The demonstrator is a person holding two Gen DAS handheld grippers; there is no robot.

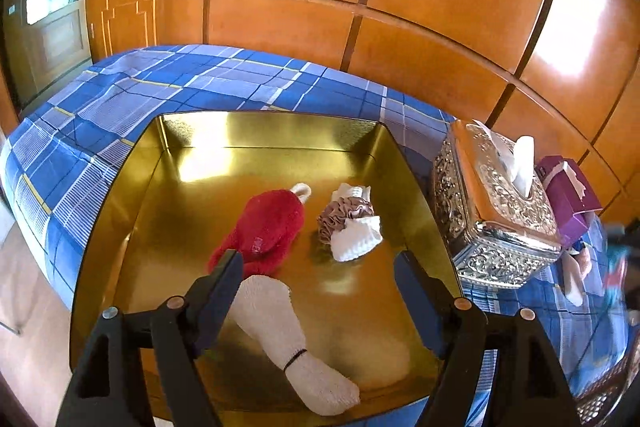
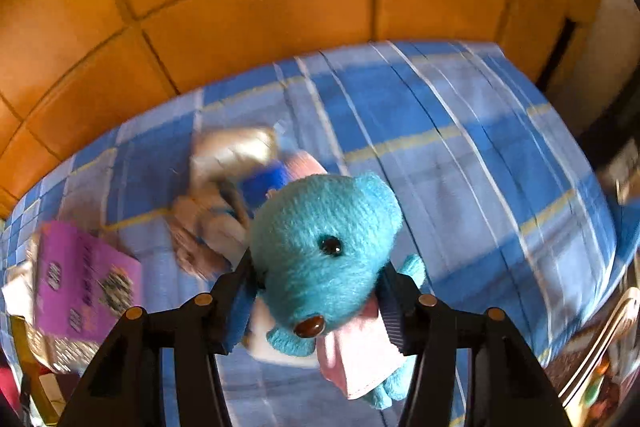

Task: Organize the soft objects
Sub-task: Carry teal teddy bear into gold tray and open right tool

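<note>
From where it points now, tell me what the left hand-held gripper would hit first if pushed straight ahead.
Probably the white rolled cloth: it lies between the open jaws of the left hand-held gripper, nearest its left finger, on the gold tray. The red cloth lies just past it. Depth is uncertain.

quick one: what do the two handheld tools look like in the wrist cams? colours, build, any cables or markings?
Both match. The left tool and right tool each have two black plastic fingers with triangular cut-outs, round brass-coloured pivot pins, and dark blue ribbed pads at the tips. No cables, labels or markings are visible. No hand or sleeve shows in either view.
</note>
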